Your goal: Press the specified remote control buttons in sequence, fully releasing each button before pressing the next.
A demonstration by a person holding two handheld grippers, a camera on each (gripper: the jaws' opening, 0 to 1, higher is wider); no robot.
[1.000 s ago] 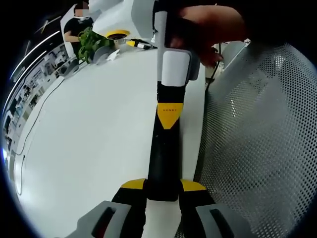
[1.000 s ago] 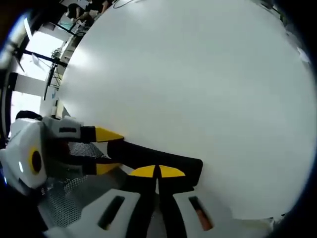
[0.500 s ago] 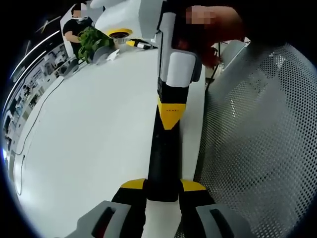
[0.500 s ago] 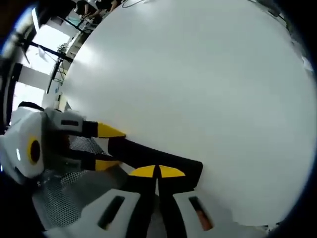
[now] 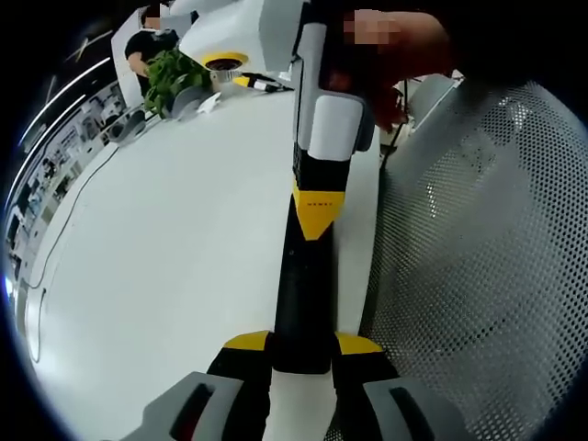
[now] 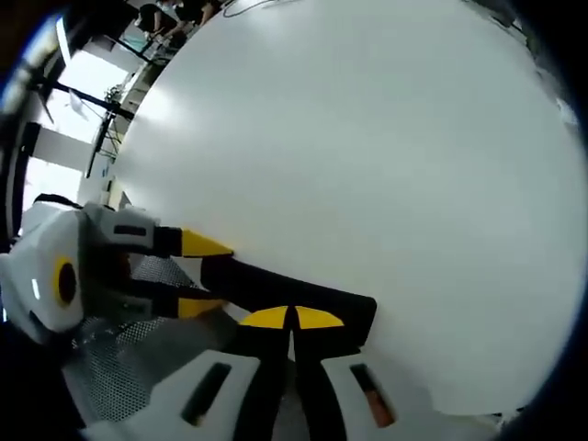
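Note:
A long black remote lies on the white table, near its edge. My left gripper is shut on the remote's near end, one yellow tip on each side. My right gripper comes in from above, a hand holding it, and its shut yellow tip rests on the remote's far half. In the right gripper view, the right gripper has its two yellow tips closed together on top of the remote. The left gripper clamps the remote's other end from the left. The remote's buttons are hidden.
A grey mesh chair back stands close along the table's right edge. At the far end are a green plant, a yellow roll and a seated person. A thin cable runs along the left. The table stretches wide beyond the remote.
Almost nothing: the right gripper view has shifted slightly, and both grippers stay on the remote in the same places.

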